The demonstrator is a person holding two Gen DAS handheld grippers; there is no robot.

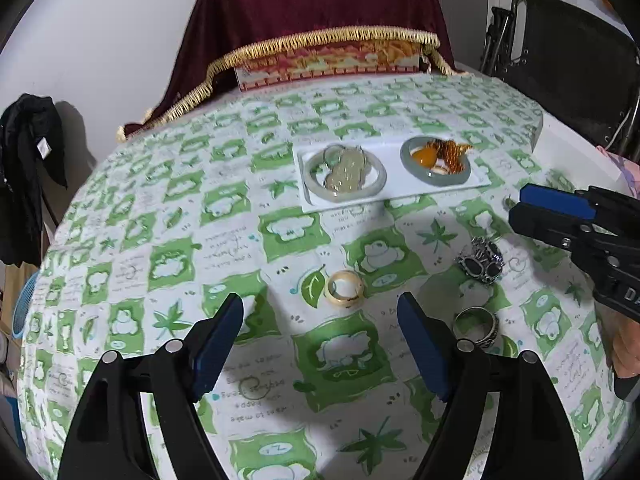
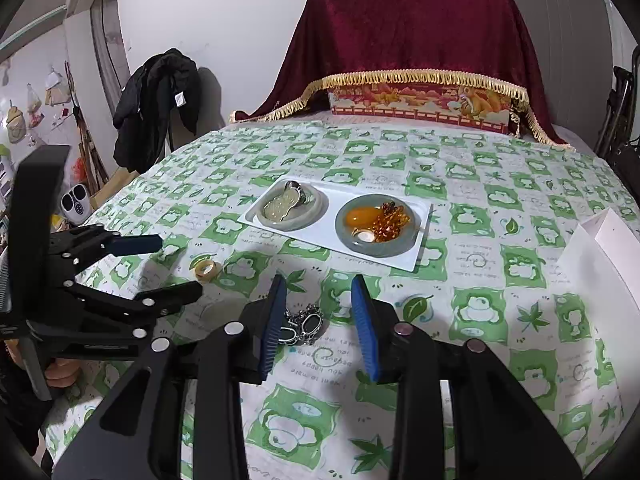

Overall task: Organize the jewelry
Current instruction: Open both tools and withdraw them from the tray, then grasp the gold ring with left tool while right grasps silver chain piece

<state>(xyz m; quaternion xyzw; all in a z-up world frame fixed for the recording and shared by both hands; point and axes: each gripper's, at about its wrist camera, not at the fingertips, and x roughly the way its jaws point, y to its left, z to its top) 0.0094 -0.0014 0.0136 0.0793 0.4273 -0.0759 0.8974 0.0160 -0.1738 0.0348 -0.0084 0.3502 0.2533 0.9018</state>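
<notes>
Cream-coloured and smooth, the ring (image 1: 345,289) lies flat on the green-and-white tablecloth (image 1: 160,220), just ahead of the left gripper (image 1: 320,320) and between the lines of its two fingers. We judge this to be the relation the next reach depends on. The left gripper stands wide open and holds nothing.

The right gripper (image 2: 320,308) is partly open, with the black-stone silver bracelet (image 2: 305,324) lying on the cloth between its blue pads (no pad visibly presses on it, so we read it as not gripped). A silver band ring (image 1: 478,326) rests just right of the left gripper's right finger.

Farther back sits the white tray (image 1: 476,178), its two bangles already ringing pale and amber pieces. The path from ring to tray looks unobstructed.
</notes>
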